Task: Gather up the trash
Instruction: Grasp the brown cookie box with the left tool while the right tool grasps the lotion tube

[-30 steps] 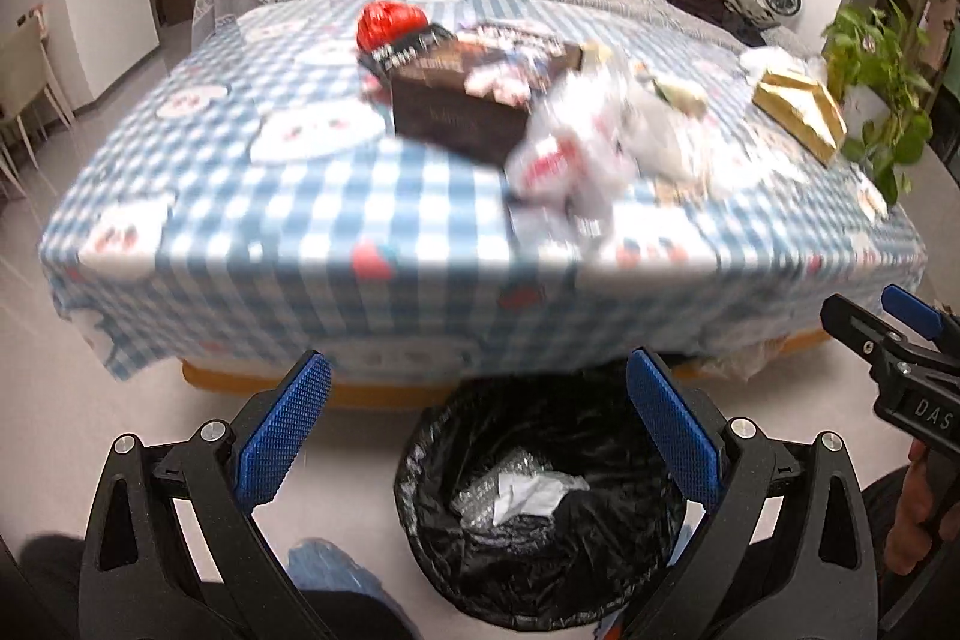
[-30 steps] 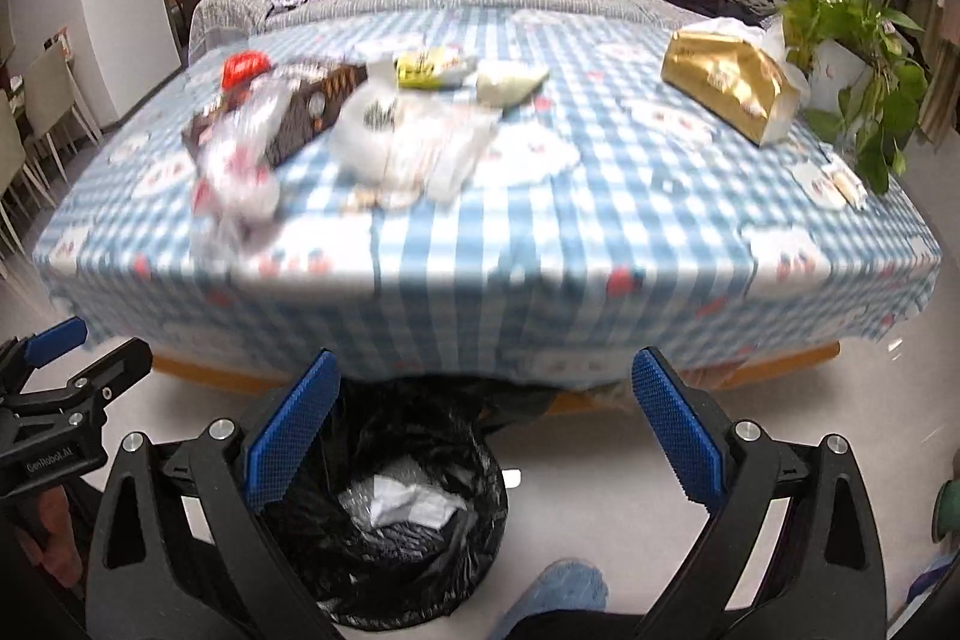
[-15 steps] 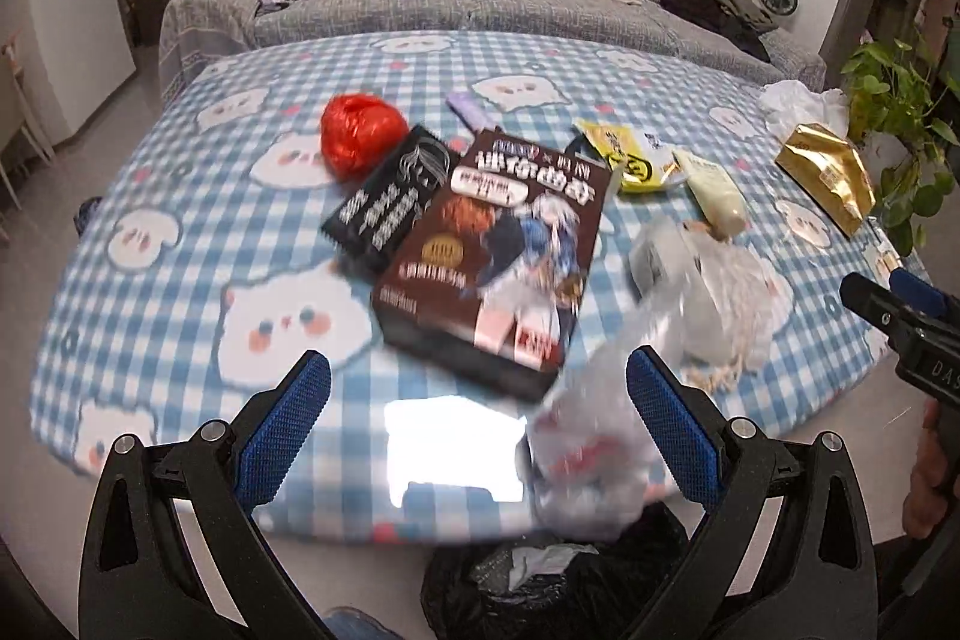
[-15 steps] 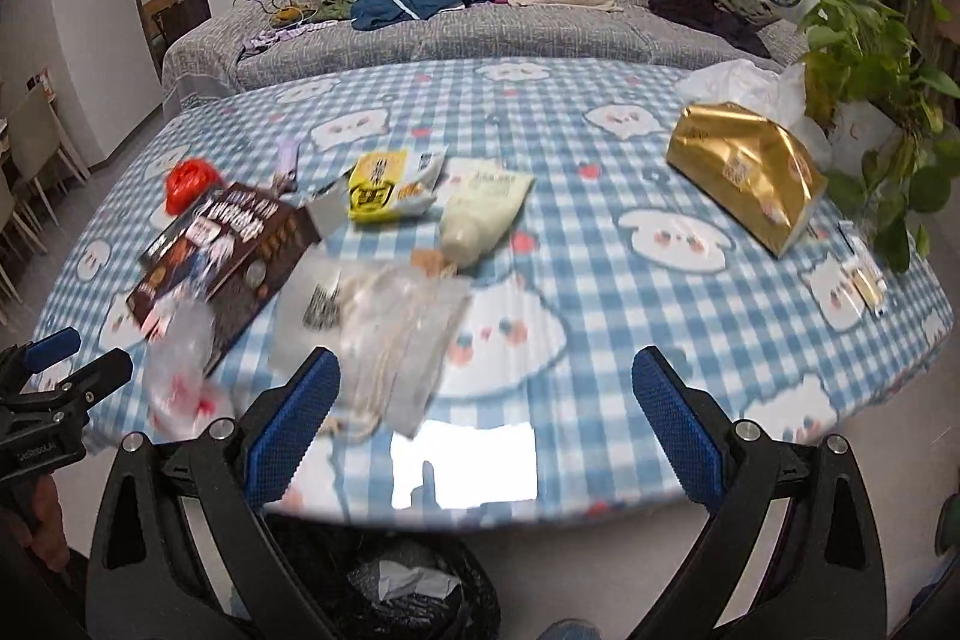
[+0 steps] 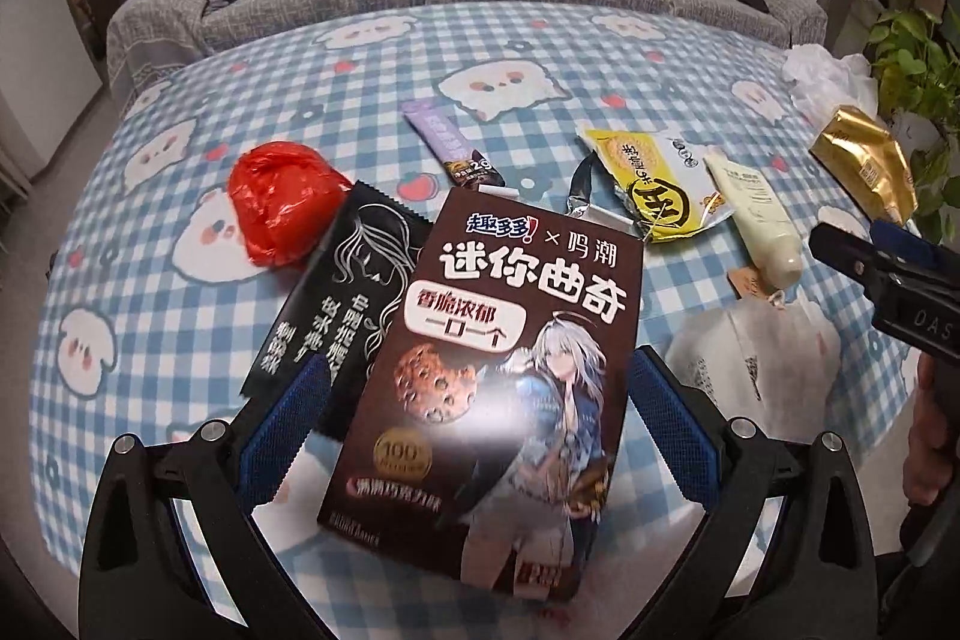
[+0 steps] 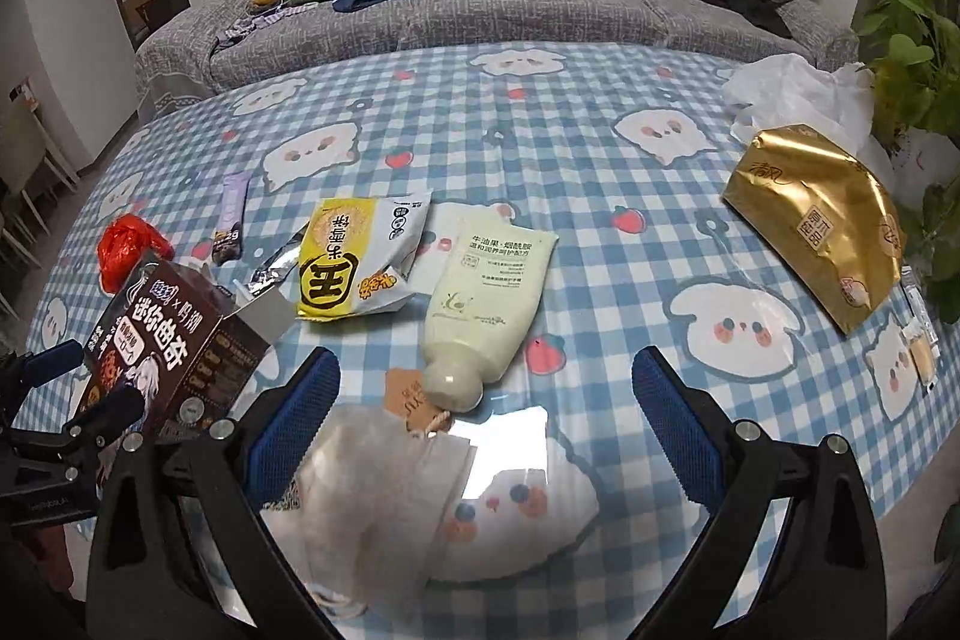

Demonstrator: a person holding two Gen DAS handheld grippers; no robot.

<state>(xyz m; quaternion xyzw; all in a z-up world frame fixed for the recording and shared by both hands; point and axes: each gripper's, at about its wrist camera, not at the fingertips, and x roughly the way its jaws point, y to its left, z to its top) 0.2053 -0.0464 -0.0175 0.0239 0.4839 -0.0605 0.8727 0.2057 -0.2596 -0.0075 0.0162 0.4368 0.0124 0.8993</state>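
Trash lies scattered on a blue checked tablecloth. My left gripper is open, its blue pads on either side of a brown cookie box and apart from it. Beside the box lie a black sachet, a red crumpled bag, a purple stick sachet and a yellow snack bag. My right gripper is open above the table's near edge. A translucent white bag lies by its left finger. A cream tube lies just ahead.
A gold foil bag and a white plastic bag lie at the far right, next to a potted plant. A grey sofa with a backpack and clothes runs behind the table. Chairs stand at the left.
Both grippers have risen from the black bin below the table edge and moved in over the table. The left one has come up to the cookie box. The bin is out of view.
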